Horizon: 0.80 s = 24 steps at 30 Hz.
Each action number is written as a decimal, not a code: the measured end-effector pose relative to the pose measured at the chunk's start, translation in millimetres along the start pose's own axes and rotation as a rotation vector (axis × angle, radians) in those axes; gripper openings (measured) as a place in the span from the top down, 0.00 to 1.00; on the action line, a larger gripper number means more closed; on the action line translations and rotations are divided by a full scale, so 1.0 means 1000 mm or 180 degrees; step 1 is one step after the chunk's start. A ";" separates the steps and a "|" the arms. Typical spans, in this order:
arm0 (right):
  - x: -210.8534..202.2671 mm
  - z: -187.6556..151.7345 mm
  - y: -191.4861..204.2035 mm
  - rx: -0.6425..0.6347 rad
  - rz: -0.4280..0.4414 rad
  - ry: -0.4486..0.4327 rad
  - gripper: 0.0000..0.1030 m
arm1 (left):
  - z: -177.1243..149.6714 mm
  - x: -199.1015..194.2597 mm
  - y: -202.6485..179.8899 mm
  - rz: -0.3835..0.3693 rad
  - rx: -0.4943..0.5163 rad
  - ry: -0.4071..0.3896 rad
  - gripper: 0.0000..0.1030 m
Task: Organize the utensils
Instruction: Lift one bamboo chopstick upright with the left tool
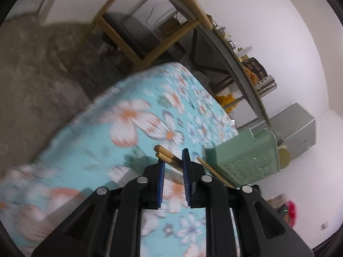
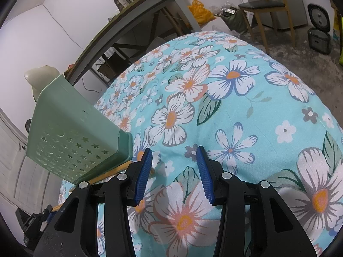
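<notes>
Two grippers work over a floral cloth [image 2: 246, 115], turquoise with big white and orange blossoms, draped across the desk and filling most of both views. Behind it in the right wrist view runs a long grey shelf unit [image 2: 128, 21] with clutter on top, and further back a wooden chair [image 2: 265, 6] stands on the rough floor beside a dark rice cooker [image 2: 319, 36].

Next in size, the green utensil holder [image 2: 70, 132]: pale green plastic, star-shaped holes punched in its face, lying tipped over at the cloth's edge. From the left wrist view it sits just right of the left gripper [image 1: 174, 160], holes facing the camera.

And the left gripper has something! Its blue fingers [image 1: 186, 171] stand narrow, closed on a pair of wooden chopsticks [image 1: 166, 154] held crosswise, the blunt ends poking out to the left of the pads. That view is smeared with motion blur. One more loose chopstick [image 1: 214, 173] lies on the cloth right against the base of the holder.

Over on the other side, the right gripper [image 2: 174, 154] hovers above the cloth with its fingers [image 2: 203, 167] moderately apart and nothing between them, the holder just off its left finger.
</notes>
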State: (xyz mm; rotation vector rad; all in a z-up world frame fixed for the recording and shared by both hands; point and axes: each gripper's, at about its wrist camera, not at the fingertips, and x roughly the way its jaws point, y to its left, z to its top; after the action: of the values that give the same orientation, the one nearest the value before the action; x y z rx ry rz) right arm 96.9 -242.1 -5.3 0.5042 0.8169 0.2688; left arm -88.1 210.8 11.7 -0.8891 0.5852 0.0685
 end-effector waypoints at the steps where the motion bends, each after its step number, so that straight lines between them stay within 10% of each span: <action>1: 0.000 0.000 0.000 0.0000 0.0001 -0.0001 0.60 | 0.001 -0.003 0.000 0.0044 0.0087 -0.0012 0.85; 10: 0.000 0.000 0.000 -0.0005 0.0000 0.0004 0.60 | 0.004 -0.016 -0.036 0.0305 0.1134 -0.0092 0.82; 24: 0.002 0.000 0.001 -0.0002 0.0003 0.0003 0.60 | -0.005 0.033 -0.039 -0.0249 0.0699 0.0321 0.81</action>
State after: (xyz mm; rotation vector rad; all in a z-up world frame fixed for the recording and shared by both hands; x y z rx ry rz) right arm 97.6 -240.8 -6.1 0.5039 0.8176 0.2702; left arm -51.1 176.7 20.1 -0.7036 0.6381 -0.1103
